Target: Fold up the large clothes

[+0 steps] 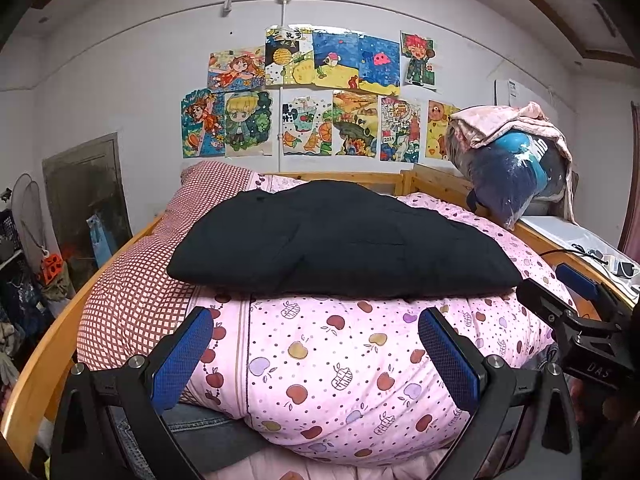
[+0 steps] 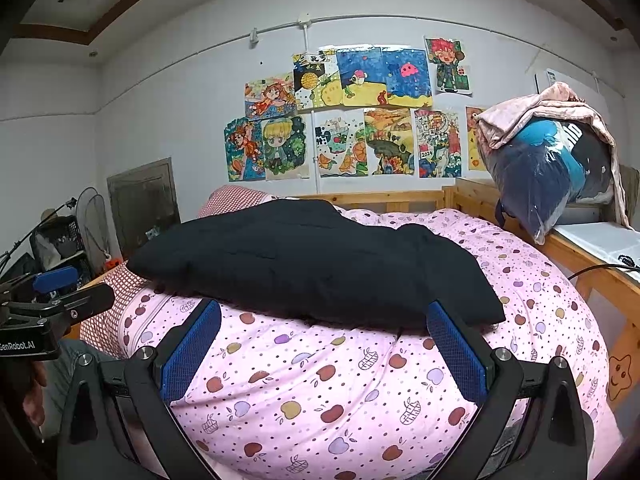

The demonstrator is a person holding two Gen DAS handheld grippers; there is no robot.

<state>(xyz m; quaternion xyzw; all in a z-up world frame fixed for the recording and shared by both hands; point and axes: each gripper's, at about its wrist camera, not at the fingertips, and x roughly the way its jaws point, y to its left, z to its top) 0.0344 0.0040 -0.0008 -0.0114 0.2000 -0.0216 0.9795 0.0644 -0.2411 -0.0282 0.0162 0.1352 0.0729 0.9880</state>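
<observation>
Nearest to me, my left claw (image 1: 316, 350) hangs spread wide with nothing between its blue pads, poised over the near edge of the bed, and my right claw (image 2: 324, 344) is spread the same way and empty, a little further along toward the right-hand side of that near edge. Under both lies the pink apple-print quilt (image 1: 352, 364), bulging up in a soft mound, with a red-checked cover (image 1: 132, 280) running along the bed's left side. Just past my pads, on top of the mound and roughly mid-bed, sits the black garment (image 1: 340, 240), a thick padded piece that looks already doubled into a long slab, its near edge just beyond my fingertips and one narrower end trailing toward the bed's right side. I judge the step in hand to be taking hold of that near edge for another fold. To do it well I should bring each claw low, pinch all the layers together near the two near corners, and lift both sides evenly so the slab does not slide on the springy quilt. Beyond it runs the wooden bed rail (image 1: 352, 178), a bagged bundle (image 1: 516, 168) at the far right corner, and drawings (image 1: 320, 92) on the wall.
</observation>
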